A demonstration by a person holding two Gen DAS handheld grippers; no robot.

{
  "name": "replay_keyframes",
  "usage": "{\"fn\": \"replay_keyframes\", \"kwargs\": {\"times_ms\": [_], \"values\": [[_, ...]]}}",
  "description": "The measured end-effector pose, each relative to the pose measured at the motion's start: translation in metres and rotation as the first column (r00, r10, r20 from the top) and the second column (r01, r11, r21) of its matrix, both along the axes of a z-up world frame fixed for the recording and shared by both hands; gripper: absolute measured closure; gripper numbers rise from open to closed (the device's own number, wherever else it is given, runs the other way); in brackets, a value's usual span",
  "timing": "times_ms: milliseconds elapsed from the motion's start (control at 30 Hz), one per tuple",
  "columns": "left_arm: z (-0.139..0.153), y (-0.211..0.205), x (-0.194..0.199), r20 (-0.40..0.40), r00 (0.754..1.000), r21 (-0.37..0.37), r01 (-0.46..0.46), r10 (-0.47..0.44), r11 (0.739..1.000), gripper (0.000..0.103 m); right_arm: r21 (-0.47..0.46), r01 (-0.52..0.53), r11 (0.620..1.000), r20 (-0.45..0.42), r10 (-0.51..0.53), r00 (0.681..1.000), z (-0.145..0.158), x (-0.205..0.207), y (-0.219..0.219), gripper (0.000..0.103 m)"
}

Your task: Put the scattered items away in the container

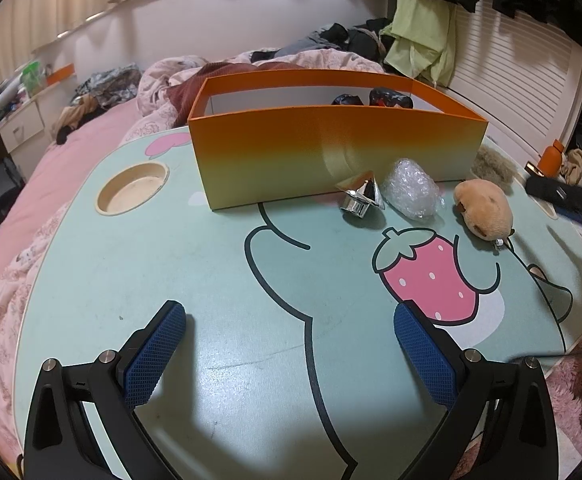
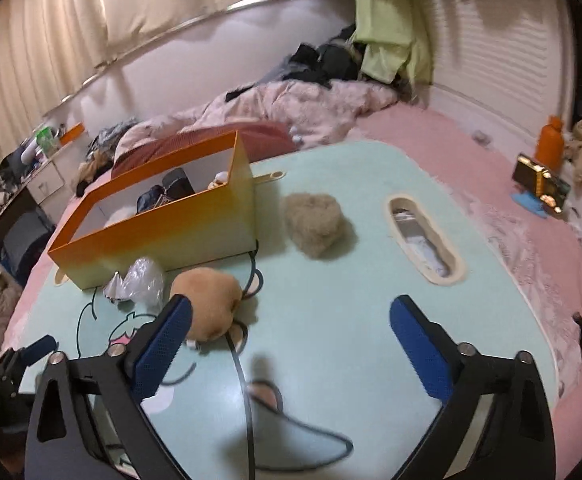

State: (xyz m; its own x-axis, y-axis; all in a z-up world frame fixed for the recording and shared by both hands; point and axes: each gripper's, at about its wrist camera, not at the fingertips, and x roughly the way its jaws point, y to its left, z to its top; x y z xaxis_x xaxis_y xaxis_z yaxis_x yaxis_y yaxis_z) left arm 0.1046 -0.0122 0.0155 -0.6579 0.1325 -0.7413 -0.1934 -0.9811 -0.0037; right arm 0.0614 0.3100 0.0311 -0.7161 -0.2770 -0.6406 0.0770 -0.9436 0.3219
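Your biggest risk is sweeping the plush (image 2: 207,304) sideways with the right gripper (image 2: 291,320): its left finger (image 2: 167,336) stands just in front of the plush, which sits to the left of the gap and not between the jaws, so closing now would catch air or nudge it toward the table's near edge. Those jaws are wide apart and hold nothing. The picture is blurred, so judge contact with care. A second hazard is the crowding along the box's (image 1: 331,152) front wall: the silver cone (image 1: 361,198) and the bubble-wrap wad (image 1: 411,194) lie side by side, touching or nearly so, just beside that wall, and a grab at one may shove the other or push the light box toward the far edge. The fur tuft (image 2: 315,224) lies by the box's right end, apart from the rest. Your left gripper (image 1: 291,336) is also spread wide and empty above bare table (image 1: 211,280) near the front edge, well short of every item. The box already holds some dark things; four remain outside.
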Motion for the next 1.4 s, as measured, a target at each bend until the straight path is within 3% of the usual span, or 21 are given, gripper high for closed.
{"fn": "replay_keyframes", "kwargs": {"times_ms": [300,333,400,467,600,700,867,1033,1200,1300,1400], "values": [[0.000,0.000,-0.002,0.000,1.000,0.002,0.000,0.000,1.000,0.000,0.193,0.015,0.981,0.039,-0.023,0.999,-0.003,-0.074,-0.007,0.018],[0.000,0.000,-0.001,0.000,1.000,0.002,-0.001,0.001,1.000,0.000,0.205,0.006,0.979,0.059,-0.018,0.998,-0.007,-0.082,-0.006,0.022],[0.000,0.000,-0.002,-0.001,1.000,0.000,0.000,0.000,1.000,0.000,0.191,-0.042,0.981,0.123,0.019,0.992,-0.017,-0.095,-0.006,0.053],[0.000,0.000,-0.002,-0.001,1.000,0.002,-0.002,0.002,1.000,0.000,0.193,-0.061,0.979,0.123,0.038,0.992,-0.019,-0.094,-0.005,0.068],[0.001,-0.001,-0.003,-0.007,1.000,0.005,-0.001,0.001,1.000,0.000,0.106,-0.090,0.990,0.104,0.079,0.991,-0.017,-0.073,-0.002,0.068],[0.000,-0.001,-0.004,-0.008,1.000,0.006,-0.001,0.001,1.000,0.000,0.078,-0.085,0.993,0.028,0.084,0.996,-0.008,-0.041,-0.002,0.068],[0.000,-0.002,-0.004,-0.004,1.000,0.009,0.000,0.000,1.000,0.000,-0.004,-0.104,0.995,-0.026,0.103,0.994,-0.002,0.011,-0.007,0.068],[0.005,-0.011,-0.009,0.011,1.000,0.085,0.004,-0.005,0.996,0.000,0.055,-0.138,0.989,-0.088,0.142,0.986,0.002,0.050,-0.032,0.068],[0.018,-0.003,-0.032,0.012,0.999,0.107,0.046,-0.047,0.993,0.001,0.103,-0.217,0.971,-0.116,0.228,0.967,0.005,0.058,-0.050,0.068],[0.022,0.013,-0.049,0.007,0.996,0.064,0.083,-0.084,0.995,0.010,0.093,-0.227,0.969,-0.102,0.236,0.966,0.001,0.058,-0.050,0.068],[0.018,0.025,-0.062,0.040,0.995,0.021,0.092,-0.093,0.996,0.026,0.081,-0.221,0.972,-0.097,0.228,0.969,-0.001,0.058,-0.046,0.068]]}}
